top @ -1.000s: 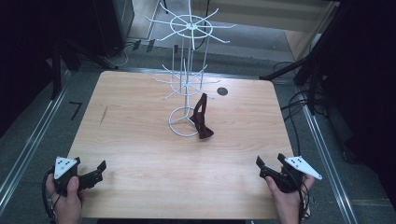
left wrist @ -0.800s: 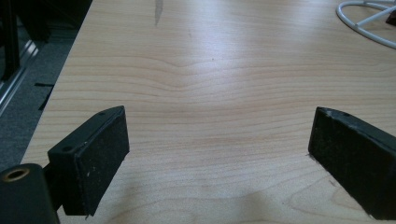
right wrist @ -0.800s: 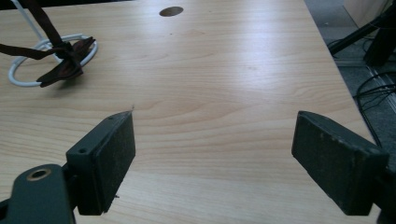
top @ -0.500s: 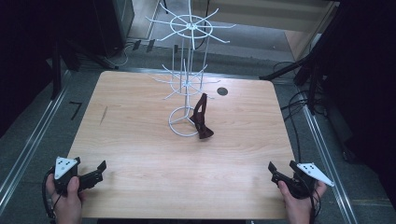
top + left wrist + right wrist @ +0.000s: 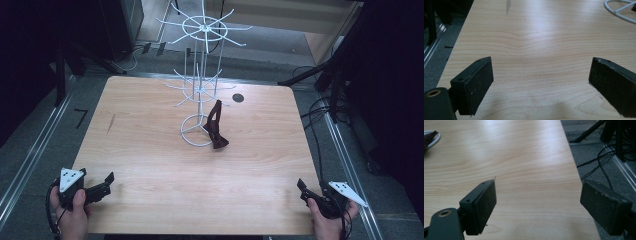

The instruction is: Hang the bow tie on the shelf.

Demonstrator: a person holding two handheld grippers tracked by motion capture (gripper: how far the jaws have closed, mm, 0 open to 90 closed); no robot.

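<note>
**Both grippers idle at the near bench corners, dark object by the rack**

There are no containers on the bench (image 5: 150, 150). A white wire rack (image 5: 200, 95) stands at the middle of the far half, its ring base flat on the wood and two tiers of hook arms above. No item hangs from any arm. A dark reddish-brown object (image 5: 216, 127) stands at the right side of the ring base, touching or overlapping it; what it is cannot be told. A small dark round spot (image 5: 238, 98) marks the bench just right of the rack, farther back.

The left gripper (image 5: 102, 186) sits at the near left corner, held in the person's left hand (image 5: 72, 210), pointing right and slightly away. In the left gripper view its fingers (image 5: 477, 82) stand wide apart over bare wood, with nothing between them.

The right gripper (image 5: 303, 188) is at the near right corner, in the right hand (image 5: 327, 222), pointing left and away. Its fingers (image 5: 484, 203) are likewise spread wide and hold nothing; one hangs over the bench's right edge, above the floor.

Both grippers are well apart from the rack and the dark object.
</note>
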